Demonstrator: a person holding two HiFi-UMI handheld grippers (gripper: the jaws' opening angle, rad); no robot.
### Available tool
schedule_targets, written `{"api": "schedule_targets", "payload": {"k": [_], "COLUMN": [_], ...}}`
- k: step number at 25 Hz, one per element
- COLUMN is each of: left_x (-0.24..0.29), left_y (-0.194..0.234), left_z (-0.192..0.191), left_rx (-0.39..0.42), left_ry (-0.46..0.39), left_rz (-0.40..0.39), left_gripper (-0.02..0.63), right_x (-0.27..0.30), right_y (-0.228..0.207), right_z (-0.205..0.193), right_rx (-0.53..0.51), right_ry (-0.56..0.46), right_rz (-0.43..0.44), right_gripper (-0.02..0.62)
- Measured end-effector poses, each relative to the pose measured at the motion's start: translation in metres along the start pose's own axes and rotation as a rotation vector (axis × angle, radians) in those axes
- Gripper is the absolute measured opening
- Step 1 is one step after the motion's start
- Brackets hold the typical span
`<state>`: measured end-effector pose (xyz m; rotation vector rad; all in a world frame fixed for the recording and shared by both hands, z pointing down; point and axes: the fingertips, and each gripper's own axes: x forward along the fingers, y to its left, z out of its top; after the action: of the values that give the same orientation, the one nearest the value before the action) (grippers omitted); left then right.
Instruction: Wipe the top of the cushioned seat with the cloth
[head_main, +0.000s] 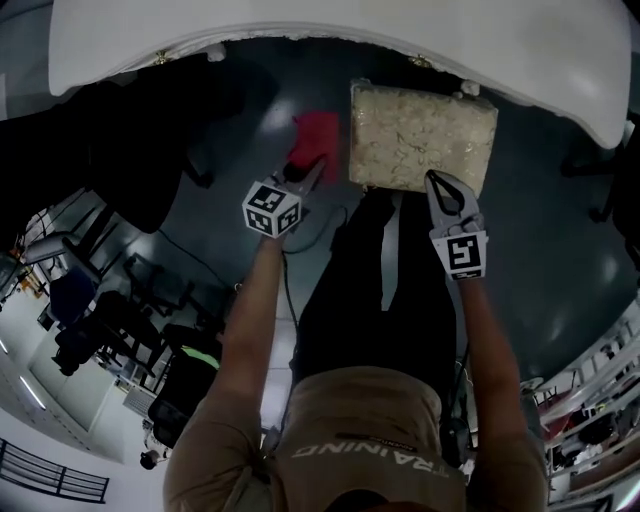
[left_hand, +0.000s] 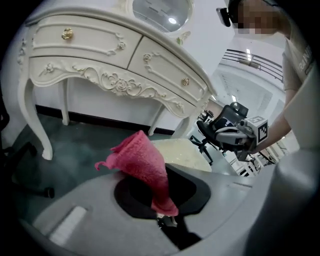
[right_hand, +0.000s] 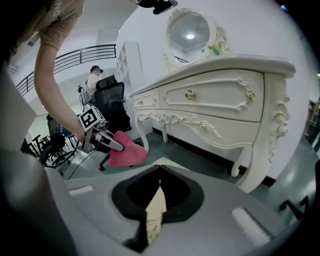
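Before the dressing table (head_main: 300, 20), left gripper (head_main: 312, 172) jaws clamp the cloth (head_main: 315, 135) beside the seat (head_main: 420, 135); right gripper (head_main: 436, 182) jaws closed.

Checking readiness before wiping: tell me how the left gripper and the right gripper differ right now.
The left gripper has its jaws shut on the red cloth; the right gripper has its jaws shut on nothing. The left gripper hangs over the floor, left of the cushioned seat; the right gripper's tip is at the seat's near edge. Both point toward the white dressing table.
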<state>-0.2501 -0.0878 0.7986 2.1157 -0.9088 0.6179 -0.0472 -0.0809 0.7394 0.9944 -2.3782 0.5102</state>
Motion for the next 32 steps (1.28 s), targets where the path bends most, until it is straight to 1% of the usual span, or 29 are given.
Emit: {"api": "schedule_targets", "payload": {"k": [6, 10, 13, 15, 17, 20, 22, 25, 27, 30, 32], "left_x": [0.017, 0.044, 0.063, 0.074, 0.081, 0.089, 0.093, 0.100, 0.104, 0.112, 0.118], "left_y": [0.019, 0.013, 0.003, -0.002, -0.006, -0.016, -0.024, -0.033, -0.037, -0.044, -0.052], "left_z": [-0.019, -0.026, -0.030, -0.030, -0.028, -0.025, -0.025, -0.029, -0.033, -0.034, -0.033], "left_rx": [-0.023, 0.003, 0.018, 0.032, 0.046, 0.030, 0.011, -0.011, -0.007, -0.011, 0.002], "left_ry": [0.027, 0.054, 0.077, 0.091, 0.097, 0.097, 0.099, 0.117, 0.139, 0.150, 0.160], "left_rz": [0.024, -0.005, -0.031, -0.035, -0.028, -0.031, -0.038, -0.042, -0.023, 0.002, 0.002], "left_gripper": [0.041, 0.041, 0.041, 0.041, 0.041, 0.041, 0.041, 0.041, 0.041, 0.041, 0.041], "right_x": [0.016, 0.024, 0.025, 0.025, 0.025, 0.022, 0.020, 0.019, 0.016, 0.013, 0.010], "right_y": [0.015, 0.013, 0.012, 0.009, 0.004, -0.008, -0.014, -0.023, -0.027, -0.035, -0.039], "right_z": [-0.002, -0.004, -0.012, -0.020, -0.027, -0.030, -0.030, -0.029, -0.031, -0.042, -0.051], "right_rx": [-0.025, -0.016, 0.002, 0.030, 0.089, 0.219, 0.268, 0.304, 0.315, 0.324, 0.339], "right_ry": [0.045, 0.032, 0.049, 0.085, 0.109, 0.092, 0.078, 0.056, 0.050, 0.065, 0.079], "right_rz": [0.031, 0.025, 0.020, 0.010, -0.023, -0.085, -0.111, -0.133, -0.141, -0.141, -0.142], "right_gripper": [0.003, 0.003, 0.003, 0.003, 0.003, 0.003, 0.003, 0.003, 0.003, 0.003, 0.003]}}
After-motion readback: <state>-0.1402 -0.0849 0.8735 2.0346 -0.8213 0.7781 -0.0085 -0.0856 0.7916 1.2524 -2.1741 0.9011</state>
